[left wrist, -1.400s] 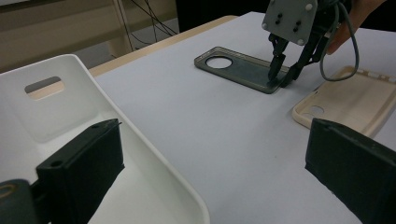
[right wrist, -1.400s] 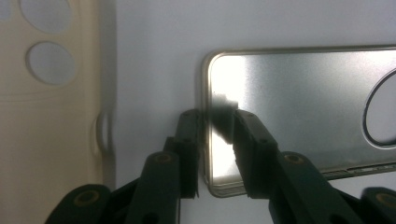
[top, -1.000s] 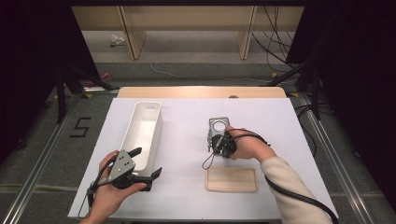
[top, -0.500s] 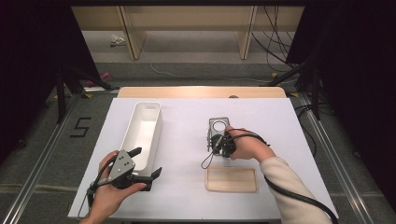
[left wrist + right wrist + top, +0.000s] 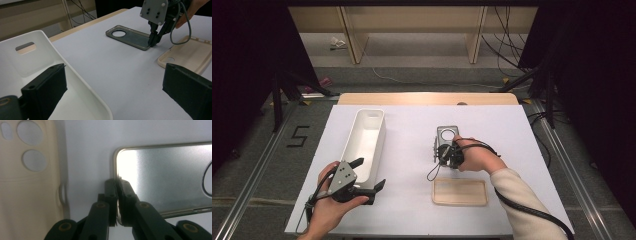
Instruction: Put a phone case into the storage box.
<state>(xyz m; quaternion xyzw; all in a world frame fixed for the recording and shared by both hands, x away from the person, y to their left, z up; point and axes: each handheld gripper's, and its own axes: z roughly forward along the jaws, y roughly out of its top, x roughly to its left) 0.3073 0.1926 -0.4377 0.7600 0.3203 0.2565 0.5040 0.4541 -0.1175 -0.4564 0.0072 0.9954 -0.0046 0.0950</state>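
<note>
Right claw [image 5: 117,185]: jaws just closed, pinching near edge of grey phone case [image 5: 165,177], flat at mid-desk [image 5: 412,125]. Left claw [image 5: 112,87]: spread wide, nothing between, beside white bin [image 5: 364,142]. Beige phone case [image 5: 460,192]: flat, just beside grey one.

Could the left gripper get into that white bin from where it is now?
Probably yes: the left gripper sits right beside the white bin with jaws open, and nothing lies between them. The bin's top is open too.
</note>
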